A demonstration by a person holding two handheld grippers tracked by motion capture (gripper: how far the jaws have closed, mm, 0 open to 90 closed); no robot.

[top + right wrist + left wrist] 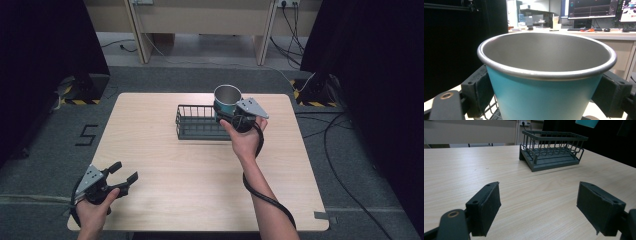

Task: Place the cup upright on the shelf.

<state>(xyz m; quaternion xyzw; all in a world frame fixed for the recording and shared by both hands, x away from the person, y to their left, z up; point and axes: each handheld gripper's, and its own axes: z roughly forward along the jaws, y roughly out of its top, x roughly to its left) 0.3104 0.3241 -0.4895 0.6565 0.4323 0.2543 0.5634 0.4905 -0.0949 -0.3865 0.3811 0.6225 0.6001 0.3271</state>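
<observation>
In the high view, a light wooden tabletop [165, 165] is seen in the middle of the frame, and a dark wire rack [200, 122] is set on it right of centre in the upper half. The right hand-held gripper [227, 114] is held at the rack's right end, its jaws clamped on a teal cup [227, 98] with a bare metal rim, which is raised above that end of the rack. The left hand-held gripper [125, 172] is seen at the lower left, over the near left corner of the tabletop, with its jaws spread and nothing between them. In the left gripper view, the two black jaws are shown wide apart above bare wood, and the wire rack [551, 150] is seen in the upper centre, with the teal cup [587, 123] at the top right edge. In the right gripper view, the cup [544, 92] is seen centred between the jaws, pressed on both sides, its steel interior empty; rack wires are glimpsed below it.
</observation>
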